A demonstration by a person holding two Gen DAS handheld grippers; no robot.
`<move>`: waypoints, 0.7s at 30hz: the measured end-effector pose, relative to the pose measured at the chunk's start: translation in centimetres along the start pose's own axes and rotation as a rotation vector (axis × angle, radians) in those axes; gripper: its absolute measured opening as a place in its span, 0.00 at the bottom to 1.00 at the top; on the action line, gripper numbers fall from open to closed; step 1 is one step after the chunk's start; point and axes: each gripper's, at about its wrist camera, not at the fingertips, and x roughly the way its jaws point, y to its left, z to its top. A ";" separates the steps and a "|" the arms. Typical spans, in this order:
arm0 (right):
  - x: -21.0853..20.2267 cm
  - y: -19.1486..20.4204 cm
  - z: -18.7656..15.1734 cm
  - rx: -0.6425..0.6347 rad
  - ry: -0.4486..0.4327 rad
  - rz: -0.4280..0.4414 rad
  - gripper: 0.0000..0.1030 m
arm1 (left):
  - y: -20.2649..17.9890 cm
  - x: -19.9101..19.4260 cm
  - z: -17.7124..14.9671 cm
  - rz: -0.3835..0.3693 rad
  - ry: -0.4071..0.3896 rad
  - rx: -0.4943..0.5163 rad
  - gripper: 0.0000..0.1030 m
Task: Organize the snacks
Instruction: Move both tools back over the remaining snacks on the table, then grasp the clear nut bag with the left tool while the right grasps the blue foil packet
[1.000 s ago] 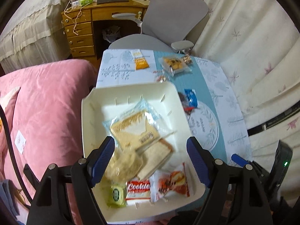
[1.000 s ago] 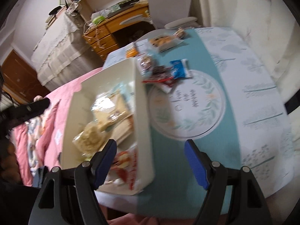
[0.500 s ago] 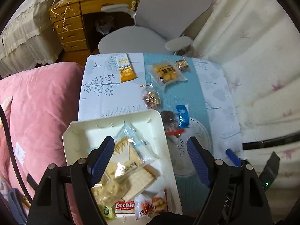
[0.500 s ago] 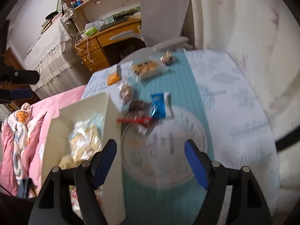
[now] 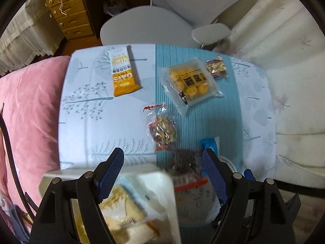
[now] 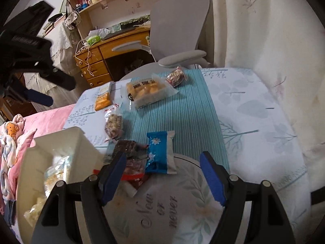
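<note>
Bedroom clutter frames a small bench [image 5: 85, 122] under a leaf-print cloth with a teal striped runner, where the snacks lie scattered.

Just ahead of the right claw [image 6: 162, 174], between its spread blue pads and a little beyond them, lies a blue packet [image 6: 160, 152]. Touching that packet on the claw's left is a dark packet [image 6: 126, 148] with a red-edged wrapper, partly behind the left pad. Neither pad touches anything; this claw is open and empty. Left of it stands a white tray [image 6: 61, 142] holding wrapped biscuits; the view there is blurred. Farther ahead sit a nut bar [image 6: 113, 125], an orange bar [image 6: 103, 99], a bun pack [image 6: 148, 90] and a small nut pack [image 6: 176, 77], all apart from one another.

The left claw [image 5: 163, 170] points steeply down over the tray's far corner [image 5: 142, 172], pads wide apart and gripping nothing. The dark packet [image 5: 184, 160] lies between its tips, the blue packet [image 5: 209, 144] peeks out just above its right pad. Ahead of it is the nut bar [image 5: 162, 128]; beyond, the orange bar [image 5: 124, 75] to the left and the bun pack [image 5: 191, 81] to the right, with the small nut pack [image 5: 216, 68] beside it.

Left of the bench spreads a pink quilt [image 5: 28, 105]. Beyond it stand a grey chair [image 6: 178, 20] and a wooden desk [image 6: 105, 57].
</note>
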 end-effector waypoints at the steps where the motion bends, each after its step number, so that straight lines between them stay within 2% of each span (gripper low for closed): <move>1: 0.7 0.0 0.0 -0.004 -0.002 -0.005 0.73 | -0.1 0.8 0.3 0.003 0.010 -0.001 0.76; 5: 3.2 0.1 -0.3 -0.042 -0.002 -0.007 0.73 | -0.6 4.7 1.6 0.042 0.075 0.014 0.76; 8: 5.1 0.4 -0.8 -0.067 0.029 0.009 0.73 | -1.0 7.1 2.0 0.070 0.116 0.028 0.76; 12: 6.4 0.5 -1.2 -0.067 0.037 0.031 0.73 | -1.5 9.3 2.3 0.092 0.144 0.056 0.76; 18: 7.3 0.7 -1.7 -0.070 0.048 0.049 0.65 | -1.4 11.7 2.4 0.107 0.174 0.056 0.76; 21: 7.2 0.9 -1.8 -0.081 0.042 0.043 0.61 | -1.7 12.2 2.3 0.106 0.174 0.060 0.71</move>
